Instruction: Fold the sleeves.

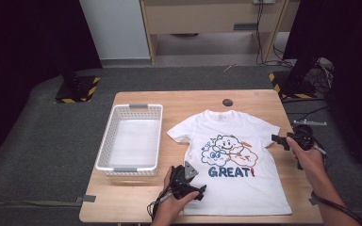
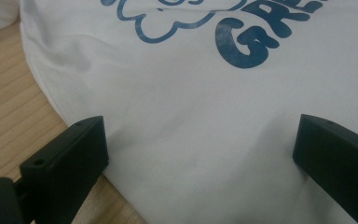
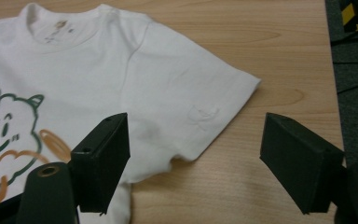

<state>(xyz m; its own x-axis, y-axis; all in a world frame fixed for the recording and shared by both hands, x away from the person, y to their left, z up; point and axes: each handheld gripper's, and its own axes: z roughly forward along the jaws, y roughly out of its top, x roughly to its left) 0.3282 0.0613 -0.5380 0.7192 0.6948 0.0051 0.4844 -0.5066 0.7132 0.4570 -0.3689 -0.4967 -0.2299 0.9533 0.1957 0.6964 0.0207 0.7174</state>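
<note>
A white T-shirt (image 1: 235, 160) lies flat at the centre right of the frame on a wooden table (image 1: 136, 197). The left gripper (image 1: 194, 192) hovers with jaws released over its lower left hem; the right gripper (image 1: 279, 140), jaws released, hovers beside its right sleeve.

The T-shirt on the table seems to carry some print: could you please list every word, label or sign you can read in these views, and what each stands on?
"GREAT!" in blue capitals, on the chest of the white T-shirt, below the cartoon cloud faces.
Neck label inside the collar: printed marks too small to read.
Small embroidered mark on the sleeve: no letters can be made out.
</note>
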